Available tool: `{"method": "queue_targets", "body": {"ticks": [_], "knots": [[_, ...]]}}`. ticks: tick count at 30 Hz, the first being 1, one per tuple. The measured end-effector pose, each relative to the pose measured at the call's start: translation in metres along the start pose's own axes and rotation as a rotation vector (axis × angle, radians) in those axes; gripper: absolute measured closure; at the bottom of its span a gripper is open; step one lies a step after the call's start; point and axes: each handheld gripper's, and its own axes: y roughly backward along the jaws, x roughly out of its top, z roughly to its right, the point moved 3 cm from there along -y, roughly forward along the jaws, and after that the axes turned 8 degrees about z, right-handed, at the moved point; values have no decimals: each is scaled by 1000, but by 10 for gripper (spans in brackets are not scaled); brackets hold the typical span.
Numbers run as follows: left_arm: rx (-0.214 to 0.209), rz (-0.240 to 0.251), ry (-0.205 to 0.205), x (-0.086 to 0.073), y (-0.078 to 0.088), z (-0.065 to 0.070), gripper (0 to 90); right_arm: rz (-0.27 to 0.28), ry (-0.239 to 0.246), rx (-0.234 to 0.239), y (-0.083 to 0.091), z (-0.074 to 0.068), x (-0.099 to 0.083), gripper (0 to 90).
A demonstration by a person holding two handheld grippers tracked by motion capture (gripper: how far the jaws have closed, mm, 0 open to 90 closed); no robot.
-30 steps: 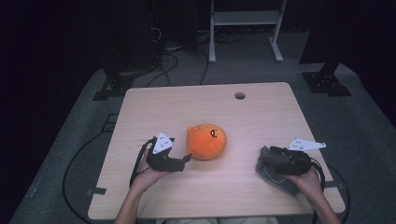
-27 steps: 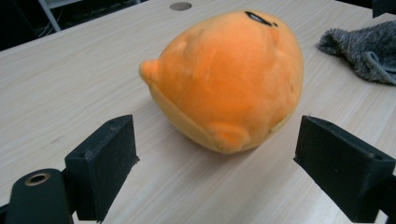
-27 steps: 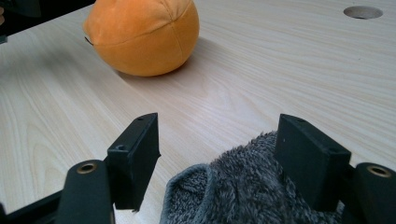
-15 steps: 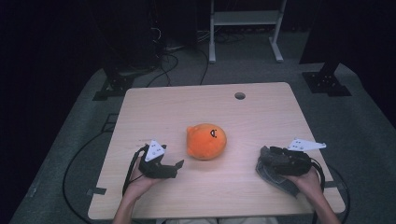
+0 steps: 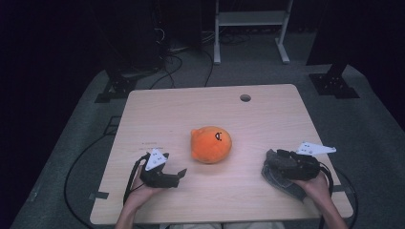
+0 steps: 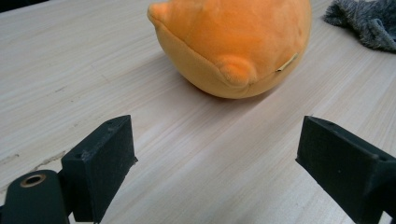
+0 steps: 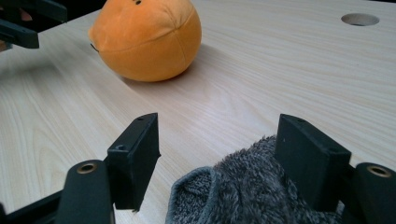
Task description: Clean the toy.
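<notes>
An orange round plush toy (image 5: 211, 144) lies in the middle of the wooden table (image 5: 191, 109). My left gripper (image 5: 180, 173) rests near the front edge, left of the plush and pointing at it across a short gap. In the left gripper view the plush (image 6: 233, 42) lies ahead of my left gripper (image 6: 215, 154), whose jaws are open with nothing between them and have just been opening a little wider. My right gripper (image 5: 269, 161) sits at the front right over a grey fuzzy cloth (image 5: 282, 183). The jaws of my right gripper (image 7: 217, 149) stand open, the grey cloth (image 7: 252, 196) lying between them.
A round cable hole (image 5: 245, 98) is set in the table near its far edge. A cable (image 5: 129, 183) trails from the left gripper over the front edge. Stand legs and cables stand on the dark floor beyond the table.
My left gripper has pulled back from the plush toward the front edge and come lower. The plush and my right gripper have stayed where they were.
</notes>
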Motion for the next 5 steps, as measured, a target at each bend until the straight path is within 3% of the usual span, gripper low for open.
{"method": "queue_targets", "body": {"ticks": [5], "knots": [[5,-2,-7,-1,0,-2,102,2,5,0,1,0,0,295]]}}
